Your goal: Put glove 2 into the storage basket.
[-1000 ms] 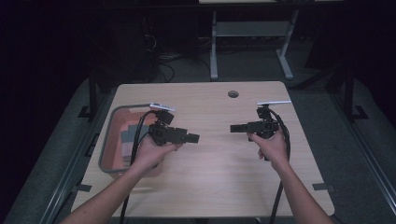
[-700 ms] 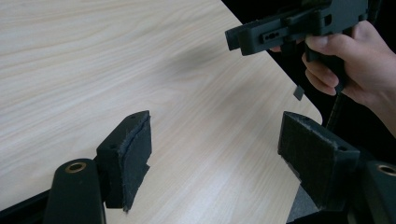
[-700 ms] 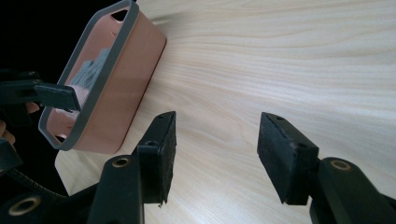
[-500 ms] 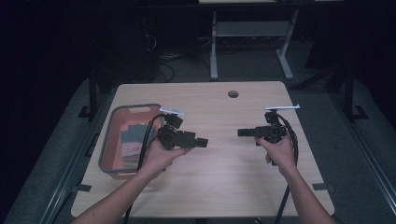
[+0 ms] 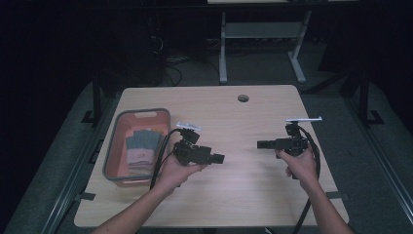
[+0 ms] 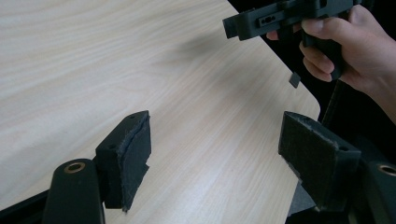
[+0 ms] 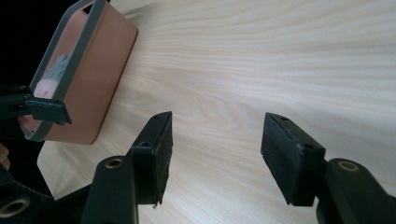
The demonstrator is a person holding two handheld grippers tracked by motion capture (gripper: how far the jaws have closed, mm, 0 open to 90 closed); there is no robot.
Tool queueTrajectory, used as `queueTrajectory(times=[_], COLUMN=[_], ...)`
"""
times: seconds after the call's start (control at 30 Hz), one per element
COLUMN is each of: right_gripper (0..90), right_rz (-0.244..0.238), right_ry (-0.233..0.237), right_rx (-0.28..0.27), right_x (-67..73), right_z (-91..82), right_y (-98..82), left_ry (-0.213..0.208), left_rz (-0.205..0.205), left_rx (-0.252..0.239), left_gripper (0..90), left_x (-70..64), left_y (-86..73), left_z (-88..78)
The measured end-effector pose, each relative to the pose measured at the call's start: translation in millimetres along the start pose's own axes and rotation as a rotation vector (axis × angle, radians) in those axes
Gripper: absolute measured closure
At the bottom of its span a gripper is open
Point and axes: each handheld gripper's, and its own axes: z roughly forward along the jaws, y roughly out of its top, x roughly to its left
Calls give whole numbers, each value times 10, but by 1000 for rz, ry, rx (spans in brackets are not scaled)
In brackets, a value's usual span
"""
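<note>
Pale wood grain covers the table (image 5: pixel 229 195), and nothing lies on the bare part at lower centre of the high view. Both forearms enter from the bottom edge. The left gripper (image 5: pixel 218 158) sits left of centre, pointing toward frame right; the right gripper (image 5: pixel 263 144) sits right of centre, pointing toward frame left, so the two face each other with a gap of bare table between them. In the left gripper view its pads (image 6: pixel 135 154) stand wide apart with only wood between them, so it is open and empty. In the right gripper view the pads (image 7: pixel 156 149) stand equally clear of anything; these jaws have just been opening, and nothing lies between them.

Farther back, at centre left of the high view, the bin (image 5: pixel 113 151) rests near the table's left edge, just left of the left hand (image 5: pixel 178 170). Inside it lie folded cloths (image 5: pixel 142 146), grey above, pale pink below. At the far edge, a cable hole (image 5: pixel 243 98).

Procedure, as judged: the cloths are the nearest workpiece, so the step in hand is a reach into the bin.
- Turn the left gripper toward the bin before lowering.
- Keep its jaws wide until the pads straddle one folded edge.
- Clear the rim on entry; avoid dragging the cable across it.
- Hold the right gripper off, clear of the path.
</note>
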Motion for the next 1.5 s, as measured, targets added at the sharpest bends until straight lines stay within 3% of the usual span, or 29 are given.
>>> queueTrajectory(times=[0.4,1.1,1.37,1.5], right_gripper=[426,403,390,375], right_rz=[25,14,6,-14], right_ry=[-8,-15,-2,-13], right_rx=[-2,0,8,-1], right_x=[-187,-298,-318,-310], right_z=[-93,-184,-202,-227], right_y=[-177,-455,-652,-769], left_ry=[-10,-17,-29,-15], left_rz=[21,32,28,33], left_rx=[8,6,0,-15], left_gripper=[250,241,236,236], left_x=[-60,-91,-94,-92], left_y=[-95,-325,-468,-540], left_z=[127,252,272,244])
